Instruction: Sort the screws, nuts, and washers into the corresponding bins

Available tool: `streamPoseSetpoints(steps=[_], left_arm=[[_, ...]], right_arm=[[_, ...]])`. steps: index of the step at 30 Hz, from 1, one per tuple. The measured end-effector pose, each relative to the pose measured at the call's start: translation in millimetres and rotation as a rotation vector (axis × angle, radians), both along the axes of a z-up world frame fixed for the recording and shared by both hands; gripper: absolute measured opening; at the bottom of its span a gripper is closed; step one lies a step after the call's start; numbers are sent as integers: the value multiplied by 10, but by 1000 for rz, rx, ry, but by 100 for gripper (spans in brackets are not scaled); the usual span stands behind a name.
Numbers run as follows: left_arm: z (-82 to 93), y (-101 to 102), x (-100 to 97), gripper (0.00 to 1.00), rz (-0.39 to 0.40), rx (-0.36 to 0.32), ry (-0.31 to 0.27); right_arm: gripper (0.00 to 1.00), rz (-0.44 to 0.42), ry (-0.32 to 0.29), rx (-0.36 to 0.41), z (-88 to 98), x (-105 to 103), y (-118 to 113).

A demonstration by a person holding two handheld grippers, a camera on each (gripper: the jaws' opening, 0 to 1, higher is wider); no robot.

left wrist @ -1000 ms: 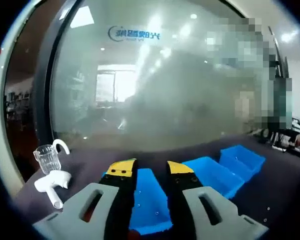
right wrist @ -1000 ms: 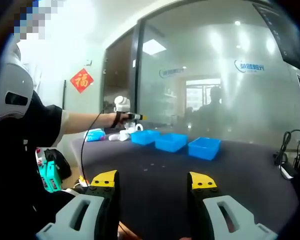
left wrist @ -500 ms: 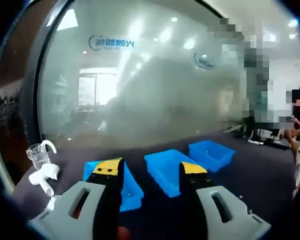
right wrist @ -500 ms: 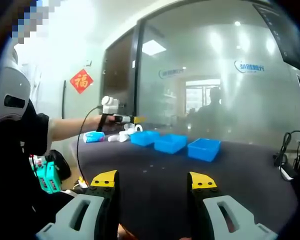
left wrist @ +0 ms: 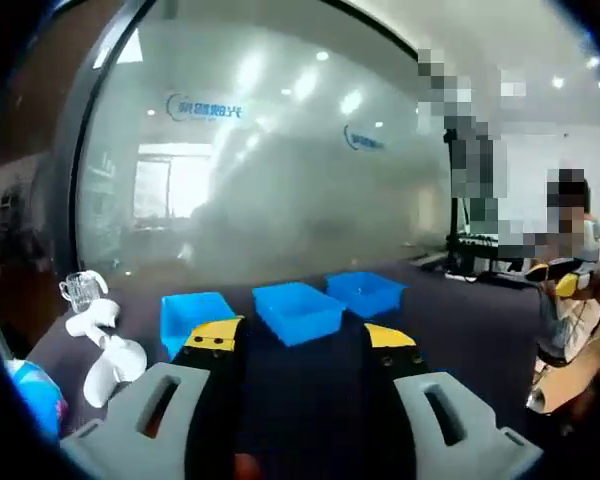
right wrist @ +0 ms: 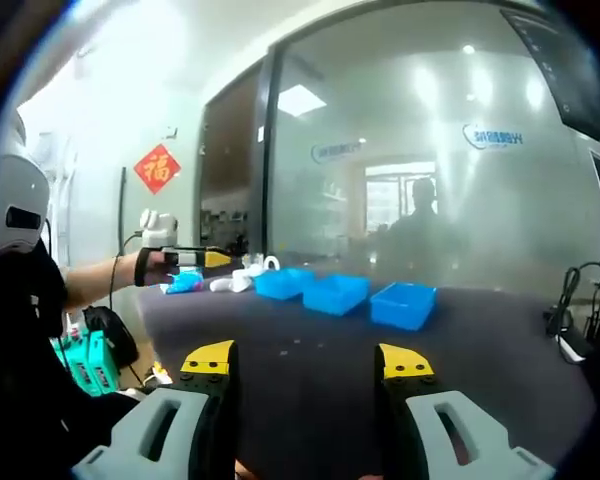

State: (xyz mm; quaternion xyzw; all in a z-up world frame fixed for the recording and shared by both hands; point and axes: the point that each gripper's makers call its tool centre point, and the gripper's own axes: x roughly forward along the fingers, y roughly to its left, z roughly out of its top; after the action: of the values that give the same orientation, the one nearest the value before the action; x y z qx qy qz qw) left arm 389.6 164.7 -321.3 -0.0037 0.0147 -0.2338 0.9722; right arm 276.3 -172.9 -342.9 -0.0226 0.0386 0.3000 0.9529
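Note:
Three blue bins stand in a row on the dark table: left bin, middle bin, right bin. My left gripper is open, empty, and held short of them. In the right gripper view the same bins sit far across the table. My right gripper is open with nothing between its jaws. A hand holds the left gripper out to the left of the bins, above the table's left end. Screws, nuts and washers are too small to make out.
White objects and a glass cup lie left of the bins, with a blue packet nearer. A frosted glass wall runs behind the table. Cables hang at its right end. A person stands at the right.
The left gripper has drawn back and leftward from the bins, which now look smaller and farther in its view. The right gripper has stayed in place.

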Motion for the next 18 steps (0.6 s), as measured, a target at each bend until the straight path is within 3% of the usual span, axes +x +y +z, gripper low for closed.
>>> streamPoseSetpoints(steps=[7, 11, 14, 18], left_arm=[[-114, 35, -520, 45, -59, 52, 9], [-191, 67, -698, 45, -78, 67, 25], [-321, 71, -816, 45, -108, 90, 70], [-386, 100, -873, 45, -119, 73, 91]], right_arm=[[50, 4, 8, 3, 15, 10, -17], [49, 5, 17, -14, -2, 41, -24], [49, 15, 24, -45, -22, 66, -12], [49, 33, 25, -70, -8, 84, 37]])
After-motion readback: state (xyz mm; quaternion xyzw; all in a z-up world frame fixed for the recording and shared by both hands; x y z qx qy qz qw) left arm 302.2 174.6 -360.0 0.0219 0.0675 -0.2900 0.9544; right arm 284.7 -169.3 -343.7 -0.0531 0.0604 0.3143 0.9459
